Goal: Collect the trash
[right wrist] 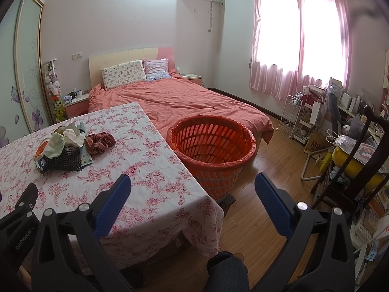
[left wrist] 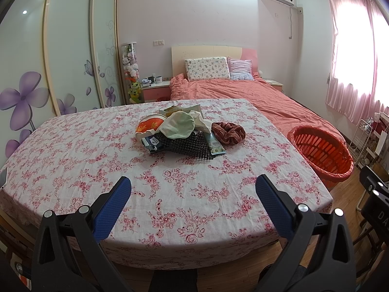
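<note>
Blue-padded left gripper (left wrist: 193, 182), jaws spread wide and holding nothing, hangs over the near edge of a table (left wrist: 73, 160) with a flowered cloth; the pile of trash (left wrist: 184, 133) lies at the table's middle, well apart from it. Right-wrist view: the right gripper (right wrist: 192, 182), jaws likewise spread and holding nothing, hangs by the table corner, the orange basket (right wrist: 214, 168) just beside the table and the trash pile to its left.

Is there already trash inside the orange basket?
No: in the right wrist view the orange basket shows only its red liner inside, and the trash pile sits on the table.
</note>
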{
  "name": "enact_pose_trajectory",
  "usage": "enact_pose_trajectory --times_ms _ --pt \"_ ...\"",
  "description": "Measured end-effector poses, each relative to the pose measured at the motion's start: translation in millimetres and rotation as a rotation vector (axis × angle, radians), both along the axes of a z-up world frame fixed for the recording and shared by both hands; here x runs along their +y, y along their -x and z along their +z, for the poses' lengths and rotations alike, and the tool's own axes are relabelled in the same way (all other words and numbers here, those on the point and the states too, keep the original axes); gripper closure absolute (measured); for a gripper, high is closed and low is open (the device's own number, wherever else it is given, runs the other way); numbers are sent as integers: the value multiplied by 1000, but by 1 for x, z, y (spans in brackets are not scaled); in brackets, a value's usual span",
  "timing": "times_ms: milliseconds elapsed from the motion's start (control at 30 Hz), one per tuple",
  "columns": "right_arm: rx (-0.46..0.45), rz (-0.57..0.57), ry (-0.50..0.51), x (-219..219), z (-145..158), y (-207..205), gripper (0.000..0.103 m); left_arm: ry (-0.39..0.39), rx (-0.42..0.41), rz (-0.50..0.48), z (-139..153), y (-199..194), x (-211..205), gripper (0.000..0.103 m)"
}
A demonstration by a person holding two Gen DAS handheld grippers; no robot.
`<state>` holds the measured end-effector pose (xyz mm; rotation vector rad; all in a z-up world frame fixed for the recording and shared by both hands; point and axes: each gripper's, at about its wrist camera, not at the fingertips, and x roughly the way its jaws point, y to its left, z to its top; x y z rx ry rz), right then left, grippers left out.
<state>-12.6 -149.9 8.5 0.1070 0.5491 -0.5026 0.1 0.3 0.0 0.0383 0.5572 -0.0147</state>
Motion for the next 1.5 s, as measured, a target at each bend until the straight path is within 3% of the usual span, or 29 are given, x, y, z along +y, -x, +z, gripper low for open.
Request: enact_pose_trajectory --times_ms 1067,1300,1500 --pt "-2 -1 0 -1 -1 -2 4 1 5 4 0 -2 1 2" --pt "3 22 -48 -7 -8 -24 4 11 1 61 2 -22 23 2" --pt "47 70 -88 -4 -21 -73 4 25 31 166 -7 -60 66 2"
